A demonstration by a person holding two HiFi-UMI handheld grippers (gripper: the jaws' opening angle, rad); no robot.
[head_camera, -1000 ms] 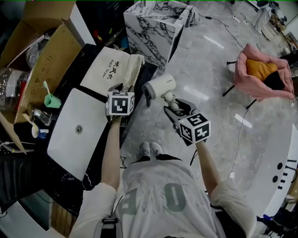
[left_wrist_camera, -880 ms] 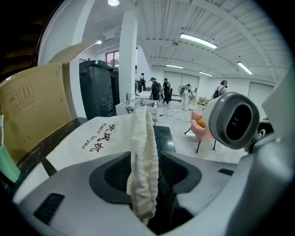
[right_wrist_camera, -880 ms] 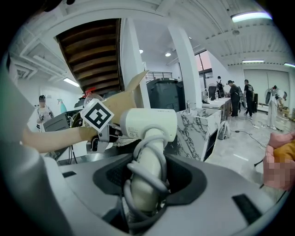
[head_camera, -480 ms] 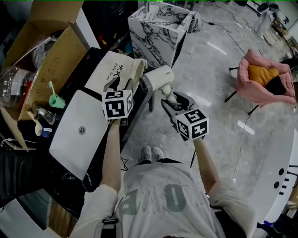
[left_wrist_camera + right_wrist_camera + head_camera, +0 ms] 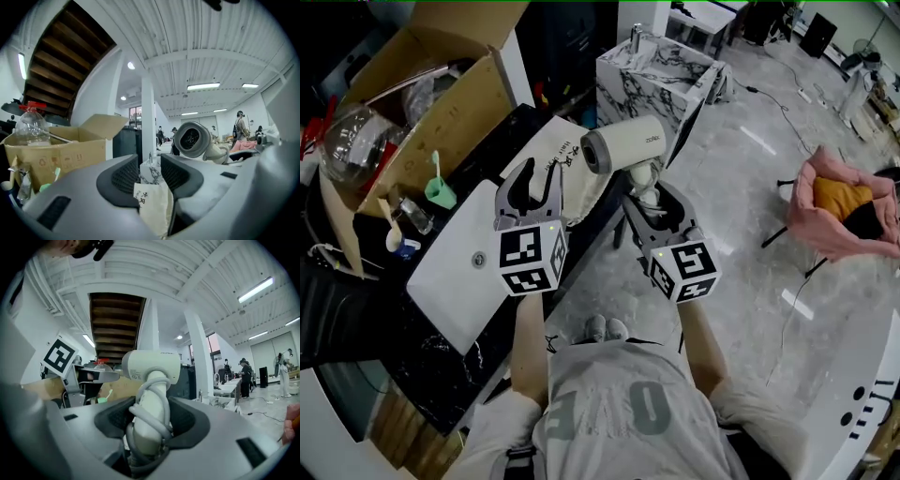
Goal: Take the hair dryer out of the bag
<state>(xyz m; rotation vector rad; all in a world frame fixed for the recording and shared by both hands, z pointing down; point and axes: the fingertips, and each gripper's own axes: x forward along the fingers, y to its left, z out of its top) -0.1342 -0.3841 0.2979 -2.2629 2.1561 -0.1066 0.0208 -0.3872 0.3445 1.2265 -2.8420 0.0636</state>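
The cream hair dryer (image 5: 623, 145) stands up in the air, its cord wound round the handle. My right gripper (image 5: 649, 199) is shut on that handle; the right gripper view shows the hair dryer (image 5: 152, 366) rising from between the jaws of the right gripper (image 5: 152, 420). The cream cloth bag (image 5: 572, 178) with dark lettering lies flat on the black counter. My left gripper (image 5: 537, 173) hovers above it, open and empty. In the left gripper view the bag (image 5: 152, 204) shows through the gap of the left gripper (image 5: 149, 164), and the hair dryer (image 5: 192, 139) is to the right.
A white basin (image 5: 455, 272) sits in the black counter left of the bag. An open cardboard box (image 5: 441, 84) with a clear bottle (image 5: 352, 141) stands at the far left. A marble block (image 5: 661, 70) is beyond the bag, and a pink chair (image 5: 848, 202) is at the right.
Both grippers have risen. The hair dryer went up with the right gripper. The left gripper has lifted off the bag, which stays on the counter.
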